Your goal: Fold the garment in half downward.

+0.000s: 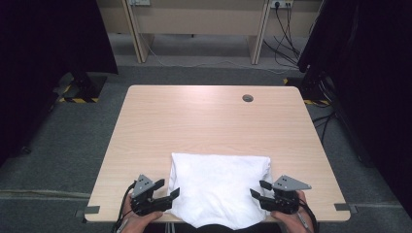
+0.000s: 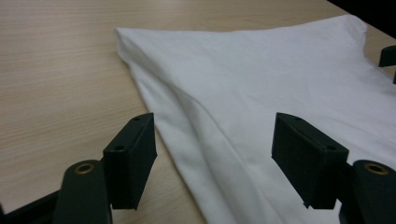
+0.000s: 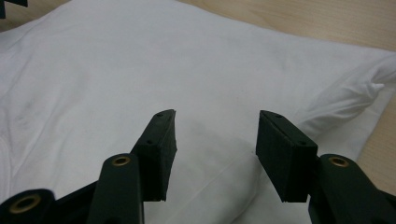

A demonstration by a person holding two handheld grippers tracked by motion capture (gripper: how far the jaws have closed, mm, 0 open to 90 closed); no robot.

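Observation:
A white folded garment (image 1: pixel 218 184) lies flat at the near edge of the wooden table (image 1: pixel 204 121), its lower hem hanging slightly over the front. My left gripper (image 1: pixel 166 189) is at the garment's left edge and open. In the left gripper view the left gripper (image 2: pixel 214 123) has one jaw over bare wood and the other over the garment (image 2: pixel 261 70), with nothing pinched. My right gripper (image 1: pixel 260 189) is at the garment's right edge, also open. In the right gripper view the right gripper (image 3: pixel 215 116) hovers just above the garment (image 3: pixel 140 60), near a bunched fold at the right.
A round cable hole (image 1: pixel 248 98) sits near the table's far edge. Bare tabletop stretches beyond the garment. Black curtains hang at both sides, cables (image 1: pixel 284 34) trail on the floor at the back right, and a wooden desk (image 1: pixel 194 19) stands behind.

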